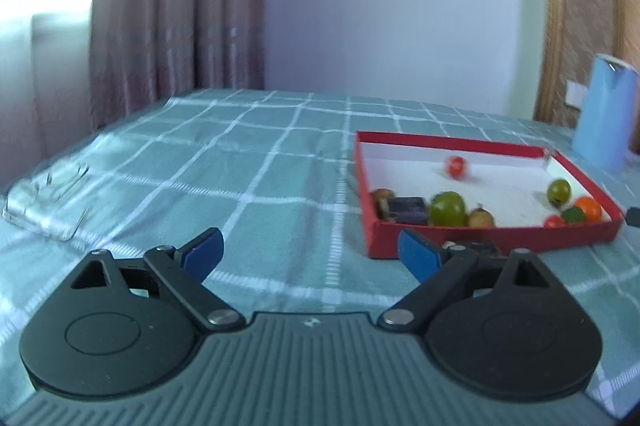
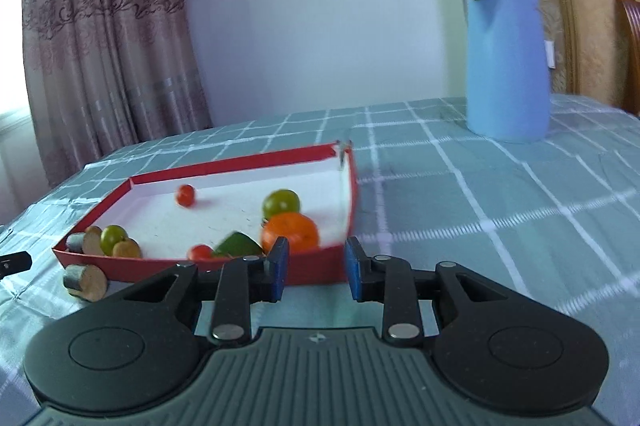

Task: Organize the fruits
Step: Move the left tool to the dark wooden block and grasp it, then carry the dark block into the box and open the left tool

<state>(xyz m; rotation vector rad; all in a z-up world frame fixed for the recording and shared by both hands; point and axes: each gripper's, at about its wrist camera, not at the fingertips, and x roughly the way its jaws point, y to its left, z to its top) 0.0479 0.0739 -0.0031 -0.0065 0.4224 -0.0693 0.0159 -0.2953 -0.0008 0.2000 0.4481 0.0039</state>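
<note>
The left claw [image 1: 310, 258] hovered over the checked teal cloth of the table [image 1: 248, 177] with its blue-padded fingers [image 1: 204, 258] spread wide and nothing between them, the red tray [image 1: 492, 238] lying just beyond its right finger. The right claw [image 2: 314, 268] was also open, though less widely, and empty, its fingers close to the tray's near wall [image 2: 312, 272]. Inside the white-floored tray the fruits lay scattered: a small red tomato [image 1: 456, 166] sat alone toward the far wall, a large green fruit [image 1: 448, 208] rested against the near wall, and a smaller green fruit [image 1: 559, 191] lay near the right wall. In the near right corner an orange fruit [image 2: 290, 232] sat close to a dark green piece [image 2: 238, 245] and another small red tomato [image 2: 201, 252]. At the near left corner several round wooden pieces [image 2: 93, 241] were bunched beside the large green fruit, and one more wooden cylinder [image 2: 86, 282] lay on the cloth outside the tray, just by that corner. A clear plastic lid or container [image 1: 48, 201] rested on the cloth well to the left, and a tall blue jug [image 2: 508, 61] stood far to the right, well apart from the tray. A patterned curtain [image 2: 104, 37] hung behind the table.
</note>
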